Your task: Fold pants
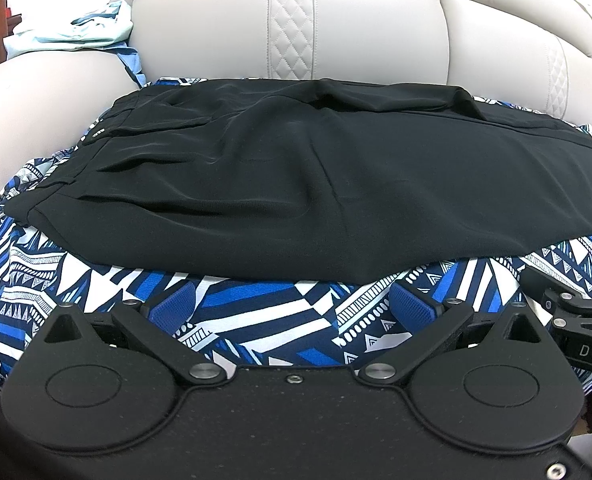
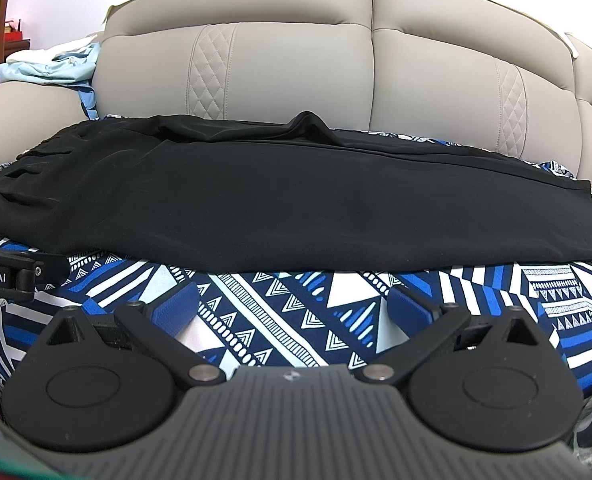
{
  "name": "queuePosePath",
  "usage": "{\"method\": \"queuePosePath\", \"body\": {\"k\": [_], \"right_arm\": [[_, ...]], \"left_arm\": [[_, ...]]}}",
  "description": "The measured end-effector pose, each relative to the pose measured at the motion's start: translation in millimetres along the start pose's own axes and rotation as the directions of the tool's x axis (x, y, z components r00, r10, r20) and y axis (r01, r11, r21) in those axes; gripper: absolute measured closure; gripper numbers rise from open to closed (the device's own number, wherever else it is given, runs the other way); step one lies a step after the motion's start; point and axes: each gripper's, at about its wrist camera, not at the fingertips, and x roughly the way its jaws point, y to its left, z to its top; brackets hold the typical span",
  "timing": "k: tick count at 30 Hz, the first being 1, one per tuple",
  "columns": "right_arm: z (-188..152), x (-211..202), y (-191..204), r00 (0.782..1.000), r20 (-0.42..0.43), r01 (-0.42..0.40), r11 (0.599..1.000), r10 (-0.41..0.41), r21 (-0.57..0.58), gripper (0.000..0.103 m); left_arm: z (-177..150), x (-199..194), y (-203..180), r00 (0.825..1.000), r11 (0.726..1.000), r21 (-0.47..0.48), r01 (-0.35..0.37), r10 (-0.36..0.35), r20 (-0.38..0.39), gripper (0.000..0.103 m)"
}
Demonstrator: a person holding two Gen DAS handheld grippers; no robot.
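— Pants (image 1: 296, 184), where did they lie?

— Flat across the sofa seat, on a cloth (image 1: 280, 320) printed in blue, navy and white triangles and stripes. They were black, thin and smooth, with a faint sheen. The pleated waistband sat at the left, soft creases running from it, and the legs stretched off to the right, one on the other. A small ridge of fabric stood up along the far edge.

— And the sofa (image 1: 359, 28)?

— Beige, leather-like, puffy cushions with stitched diamond-quilted strips down the backrest. A pale blue garment (image 1: 84, 32) lay crumpled on the left armrest.

— The tools?

— The left gripper (image 1: 294, 304) hovered over the cloth just short of the near edge of the pants, jaws spread wide, nothing between them. Its fingers (image 1: 178, 304) carried ribbed blue pads on black linkages. The right gripper (image 2: 294, 304) stood the same way in its own view: wide apart, holding nothing, over the cloth near the pants' front edge.
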Motion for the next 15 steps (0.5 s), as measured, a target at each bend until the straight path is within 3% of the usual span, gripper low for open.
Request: {"method": "queuePosePath", "body": {"k": [15], "right_arm": [[0.4,-1.1,1.0,1.000,-0.001,0.001,1.000,-0.001,0.001,0.000]], "left_arm": [[0.1,0.1,-0.1,1.000,1.000,0.000,0.000,0.000,0.000,0.000]]}}
